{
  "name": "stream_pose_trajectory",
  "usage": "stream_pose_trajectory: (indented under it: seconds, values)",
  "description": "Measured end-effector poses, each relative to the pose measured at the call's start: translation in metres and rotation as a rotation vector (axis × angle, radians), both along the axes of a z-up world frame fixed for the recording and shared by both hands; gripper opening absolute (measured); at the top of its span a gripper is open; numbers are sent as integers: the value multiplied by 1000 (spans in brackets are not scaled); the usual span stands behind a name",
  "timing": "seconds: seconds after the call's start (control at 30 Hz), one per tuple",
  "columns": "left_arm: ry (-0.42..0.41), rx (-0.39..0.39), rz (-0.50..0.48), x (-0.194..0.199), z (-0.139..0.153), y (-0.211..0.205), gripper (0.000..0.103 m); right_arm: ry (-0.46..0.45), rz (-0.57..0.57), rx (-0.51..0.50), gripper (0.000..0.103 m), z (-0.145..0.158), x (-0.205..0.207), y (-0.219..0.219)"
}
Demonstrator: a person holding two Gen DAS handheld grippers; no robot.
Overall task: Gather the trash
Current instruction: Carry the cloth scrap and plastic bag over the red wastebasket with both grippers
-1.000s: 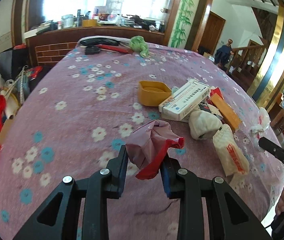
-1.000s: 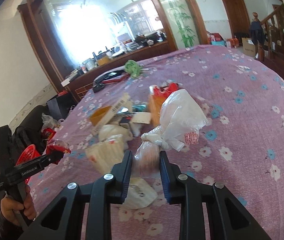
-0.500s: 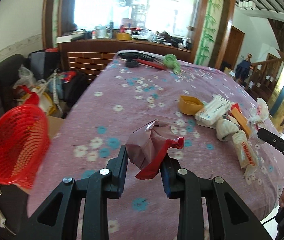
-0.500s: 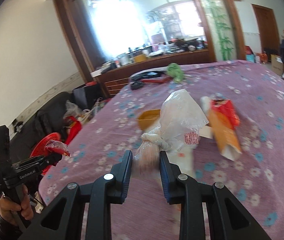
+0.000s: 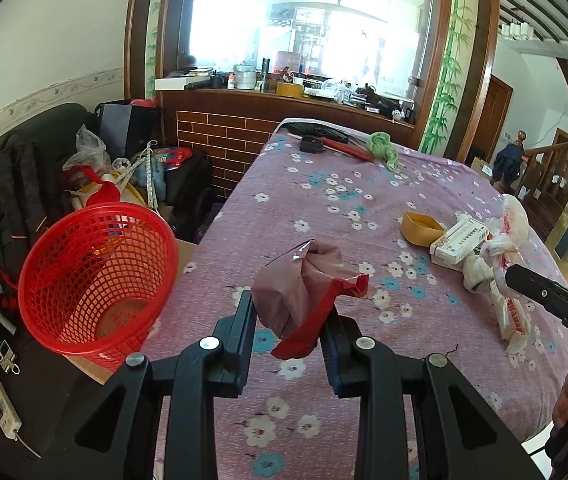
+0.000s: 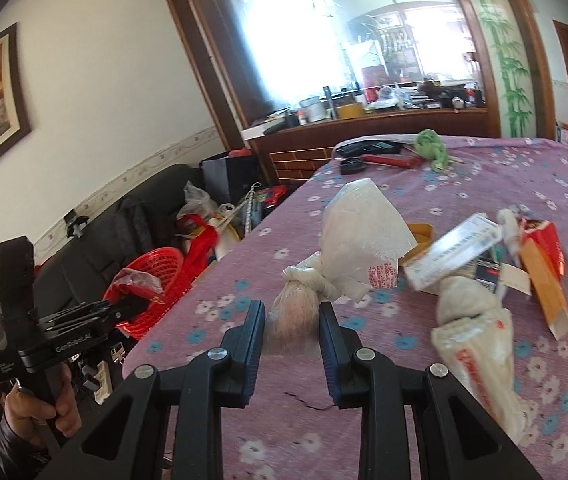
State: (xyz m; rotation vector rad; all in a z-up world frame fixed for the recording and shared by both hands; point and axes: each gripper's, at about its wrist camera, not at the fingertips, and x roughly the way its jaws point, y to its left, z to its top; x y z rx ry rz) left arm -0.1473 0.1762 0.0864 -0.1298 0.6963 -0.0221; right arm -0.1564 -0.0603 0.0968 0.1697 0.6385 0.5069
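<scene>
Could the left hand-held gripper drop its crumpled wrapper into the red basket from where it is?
Probably yes: the left hand-held gripper grips the wrapper, and the red basket stands open-mouthed close beside the table edge, nothing between.

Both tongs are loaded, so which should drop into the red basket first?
Probably the left tongs: their crumpled red bag hangs right beside the red basket. The right tongs hold the knotted white bag farther away.

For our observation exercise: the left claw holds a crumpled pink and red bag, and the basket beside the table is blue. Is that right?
Not quite. The left claw does hold the crumpled pink and red bag, but the basket beside the table is red, not blue. The left wrist view shows it.
</scene>
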Motion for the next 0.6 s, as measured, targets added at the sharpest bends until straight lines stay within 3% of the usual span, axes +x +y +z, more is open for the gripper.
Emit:
stream_pose_trajectory:
  seconds: [0.6]
  values:
    - [-27, -40, 35, -9, 2, 60, 32, -19, 87, -79, 29, 4, -1, 79]
